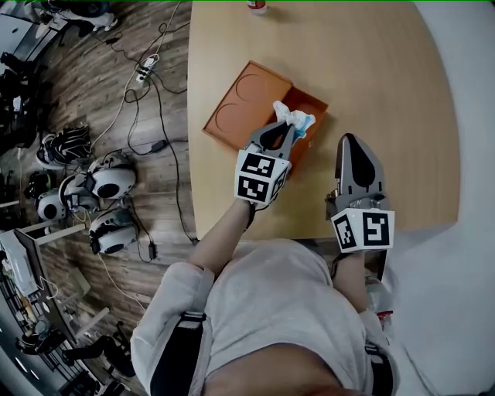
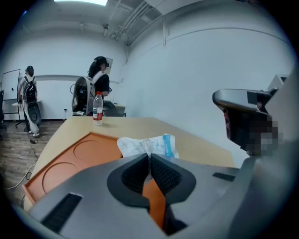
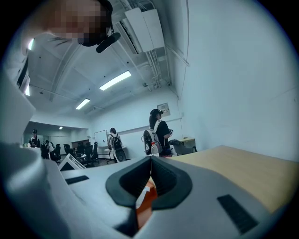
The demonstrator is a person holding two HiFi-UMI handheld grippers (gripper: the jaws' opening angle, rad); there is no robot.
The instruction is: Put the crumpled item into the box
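The crumpled item (image 1: 294,118) is a white and blue wad of wrapper. My left gripper (image 1: 284,128) is shut on it and holds it over the near part of the open orange box (image 1: 315,106). In the left gripper view the wad (image 2: 148,144) sticks out just past the closed jaws of the left gripper (image 2: 149,157), with the box's flat lid (image 2: 70,158), stamped with two circles, to the left. My right gripper (image 1: 349,141) is shut with nothing in it. It hovers over bare table to the right of the box, and the right gripper (image 3: 150,161) points across the table.
A wooden table (image 1: 387,93) carries the box; its near edge runs just in front of the person. A small bottle (image 1: 257,6) stands at the far edge. Cables and round devices (image 1: 108,182) litter the floor at left. People stand in the background (image 2: 100,79).
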